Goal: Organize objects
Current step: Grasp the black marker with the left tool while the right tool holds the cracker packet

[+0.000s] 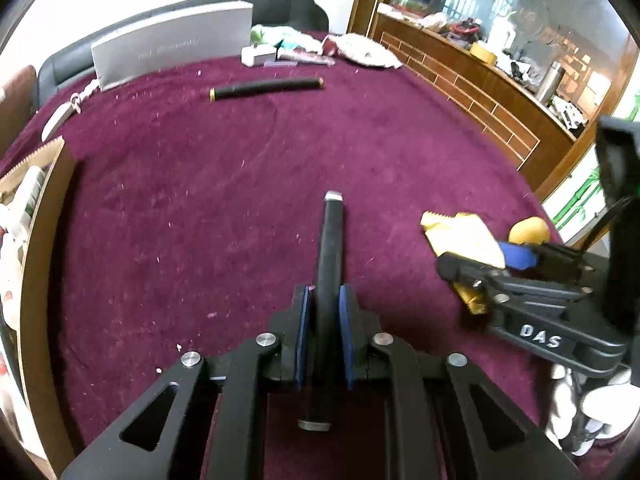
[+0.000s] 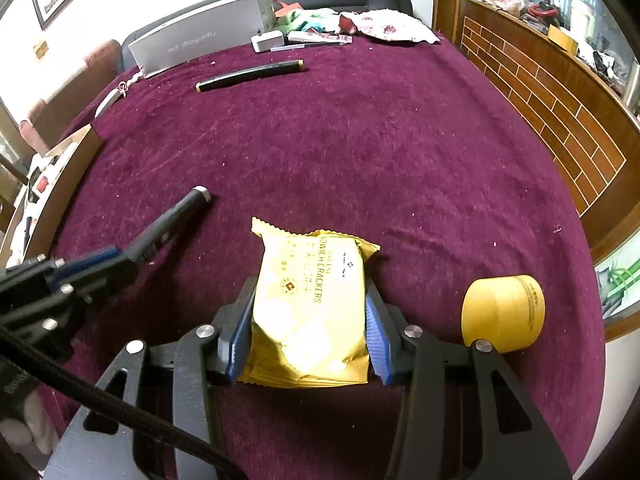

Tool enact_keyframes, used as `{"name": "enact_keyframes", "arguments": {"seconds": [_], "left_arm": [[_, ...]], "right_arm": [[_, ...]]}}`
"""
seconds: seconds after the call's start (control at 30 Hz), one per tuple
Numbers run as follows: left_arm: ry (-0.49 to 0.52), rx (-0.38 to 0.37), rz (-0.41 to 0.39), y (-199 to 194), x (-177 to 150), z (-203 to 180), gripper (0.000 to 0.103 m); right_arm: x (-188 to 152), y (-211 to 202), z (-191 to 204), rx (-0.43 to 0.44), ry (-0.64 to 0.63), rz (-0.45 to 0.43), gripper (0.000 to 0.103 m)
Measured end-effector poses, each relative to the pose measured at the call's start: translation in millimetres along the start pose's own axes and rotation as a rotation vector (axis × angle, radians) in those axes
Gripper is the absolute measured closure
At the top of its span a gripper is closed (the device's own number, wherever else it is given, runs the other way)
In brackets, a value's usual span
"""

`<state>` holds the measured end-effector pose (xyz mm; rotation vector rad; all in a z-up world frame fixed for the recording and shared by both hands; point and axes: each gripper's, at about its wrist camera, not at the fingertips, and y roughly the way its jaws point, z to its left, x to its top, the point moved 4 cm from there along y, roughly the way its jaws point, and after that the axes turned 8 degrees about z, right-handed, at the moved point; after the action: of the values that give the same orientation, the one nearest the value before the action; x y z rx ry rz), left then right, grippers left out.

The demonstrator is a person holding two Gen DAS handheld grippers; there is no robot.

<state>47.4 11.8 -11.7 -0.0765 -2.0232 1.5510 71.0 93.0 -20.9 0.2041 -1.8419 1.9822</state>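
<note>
Two views, and each gives me something the other hides. From the left wrist I see my left gripper [image 1: 325, 332] clamped on a black pen [image 1: 330, 248], the blue pads pressed against its barrel on both sides; the pen's long axis runs straight ahead along the fingers, one silver end pointing away from me over the cloth and the other silver end sticking out behind the pads. That view catches my right gripper [image 1: 480, 276] only from the side, at the right edge, with the yellow packet partly hidden behind it. From the right wrist I get the packet head-on: a yellow cracker packet [image 2: 310, 308] sits between the blue pads, which press on its two long edges, so my right gripper [image 2: 308, 332] is closed on it. Its long axis points away from me, the crimped top edge farthest out, the printed words running lengthwise. Just beside it on the right lies a yellow jar [image 2: 504, 312] on its side. This view also shows my left gripper [image 2: 132, 252] from the side, the pen's silver tip aimed up and right. A second black pen [image 2: 250, 75] lies well apart across the cloth, slanting left to right. Everything rests on a dark purple cloth [image 1: 200, 184] speckled with crumbs. A cardboard box [image 1: 44, 216] stands at the left edge, a grey box [image 1: 172, 50] at the far side, and a wooden counter [image 1: 472, 80] runs along the right.
</note>
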Motion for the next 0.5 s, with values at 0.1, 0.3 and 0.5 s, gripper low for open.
{"name": "enact_keyframes", "arguments": {"seconds": [0.1, 0.3, 0.5], "left_arm": [[0.011, 0.038, 0.011, 9, 2, -3, 0.09], [0.081, 0.143, -0.044, 22, 12, -23, 0.078], [0.049, 0.105, -0.078, 18, 9, -17, 0.091]], "right_arm": [[1, 2, 2, -0.01, -0.003, 0.0, 0.056], [5, 4, 5, -0.02, -0.006, 0.007, 0.052], [5, 6, 8, -0.06, -0.024, -0.004, 0.052]]}}
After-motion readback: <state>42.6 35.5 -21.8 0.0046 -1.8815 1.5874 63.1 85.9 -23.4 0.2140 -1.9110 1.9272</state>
